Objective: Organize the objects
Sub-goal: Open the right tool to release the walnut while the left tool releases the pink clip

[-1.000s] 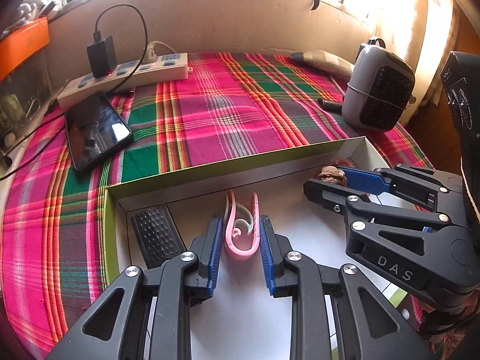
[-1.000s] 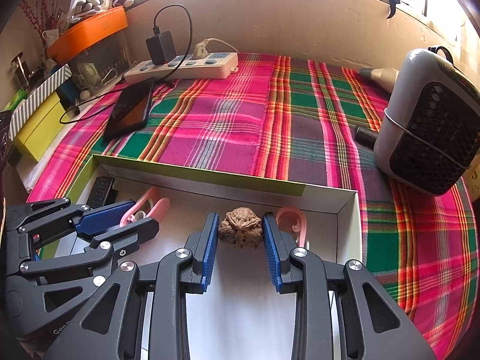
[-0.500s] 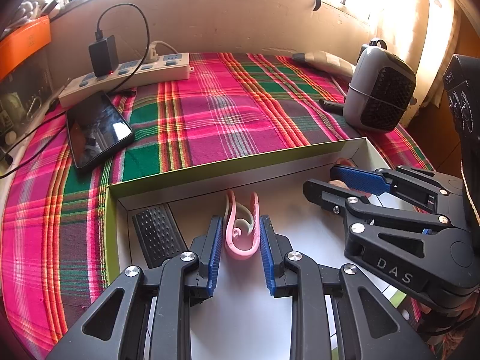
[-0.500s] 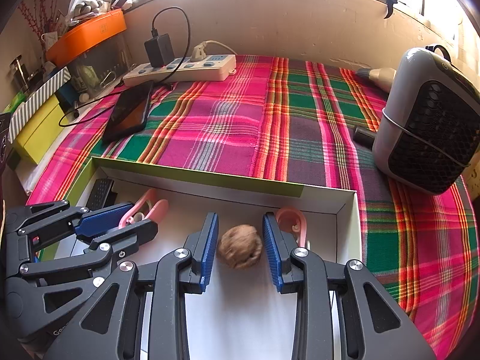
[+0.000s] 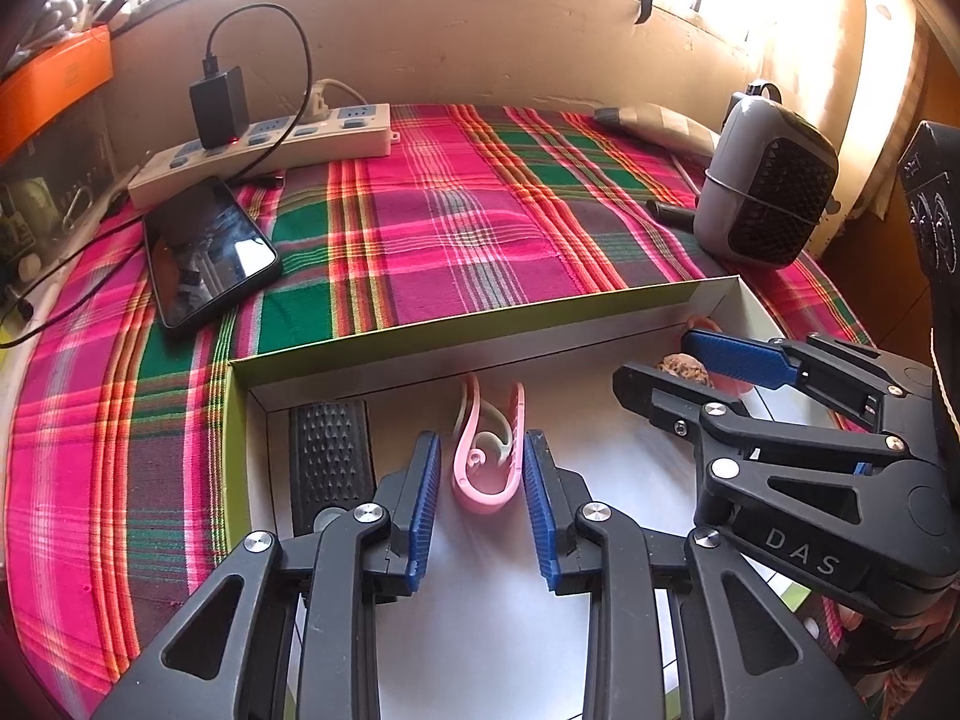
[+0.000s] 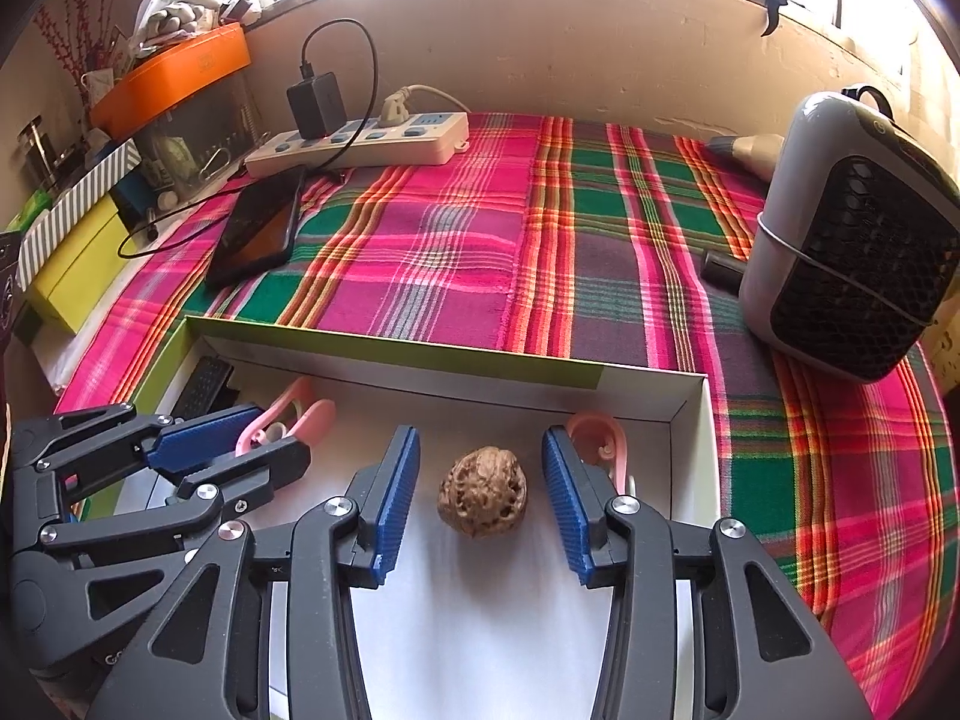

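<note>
A shallow white box with green outer walls (image 5: 480, 324) lies on the plaid cloth. My left gripper (image 5: 480, 438) hangs over its floor, its jaws opening around a pink clip (image 5: 486, 468) that lies there. A gap shows beside the left pad (image 5: 423, 480). My right gripper (image 6: 480, 435) is beside it, also opening, and a brown walnut (image 6: 483, 498) rests on the box floor between its pads, clear of both. The left wrist view shows the right gripper (image 5: 657, 357) and the walnut (image 5: 684, 369) at the box's right end. In the right wrist view the left gripper (image 6: 282, 432) appears at the left.
Inside the box lie a black ridged piece (image 5: 327, 456) at the left and a second pink clip (image 6: 600, 438) in the right corner. Beyond it on the cloth are a phone (image 5: 207, 252), a power strip (image 5: 270, 147) and a grey fan heater (image 5: 762, 180).
The right jaws have spread wide and let go of the walnut, which now sits on the box floor. The left jaws have widened a little around the pink clip. Neither hand has moved.
</note>
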### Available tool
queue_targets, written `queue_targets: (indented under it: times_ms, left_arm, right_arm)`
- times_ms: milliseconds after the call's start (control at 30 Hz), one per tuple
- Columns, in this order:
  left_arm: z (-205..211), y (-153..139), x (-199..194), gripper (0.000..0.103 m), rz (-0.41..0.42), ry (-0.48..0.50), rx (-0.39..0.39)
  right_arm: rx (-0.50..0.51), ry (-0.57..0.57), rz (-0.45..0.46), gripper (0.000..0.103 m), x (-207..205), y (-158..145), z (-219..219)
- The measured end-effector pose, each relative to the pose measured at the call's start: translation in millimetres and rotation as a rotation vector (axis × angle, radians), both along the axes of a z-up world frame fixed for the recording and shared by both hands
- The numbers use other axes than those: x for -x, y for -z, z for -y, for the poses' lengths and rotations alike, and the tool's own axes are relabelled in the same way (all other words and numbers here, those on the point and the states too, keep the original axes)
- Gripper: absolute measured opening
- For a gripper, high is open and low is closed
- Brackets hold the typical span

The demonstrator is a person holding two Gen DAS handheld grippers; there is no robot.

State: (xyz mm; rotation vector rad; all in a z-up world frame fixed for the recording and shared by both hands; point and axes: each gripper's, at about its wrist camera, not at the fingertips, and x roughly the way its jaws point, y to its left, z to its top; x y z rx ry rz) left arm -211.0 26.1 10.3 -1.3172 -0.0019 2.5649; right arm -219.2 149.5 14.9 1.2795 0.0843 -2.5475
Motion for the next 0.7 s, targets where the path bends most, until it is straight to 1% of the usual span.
queue_targets:
  times_ms: [67, 267, 400, 700]
  left_arm:
    - [-1, -1, -1, 0.027, -0.002, 0.0, 0.005]
    - [-1, -3, -4, 0.028, -0.006, -0.005, 0.006]
    - [-1, -4, -6, 0.031, -0.008, -0.001, 0.012]
    - [0, -13, -19, 0.031, -0.038, -0.007, 0.023]
  right_arm:
    - [0.005, -0.002, 0.0, 0.049, -1, 0, 0]
    - [0.002, 0.001, -0.011, 0.049, -3, -3, -1]
    - [0.005, 0.003, -0.015, 0.049, -5, -4, -1]
    - [0.012, 0.012, -0.038, 0.05, -17, -11, -3]
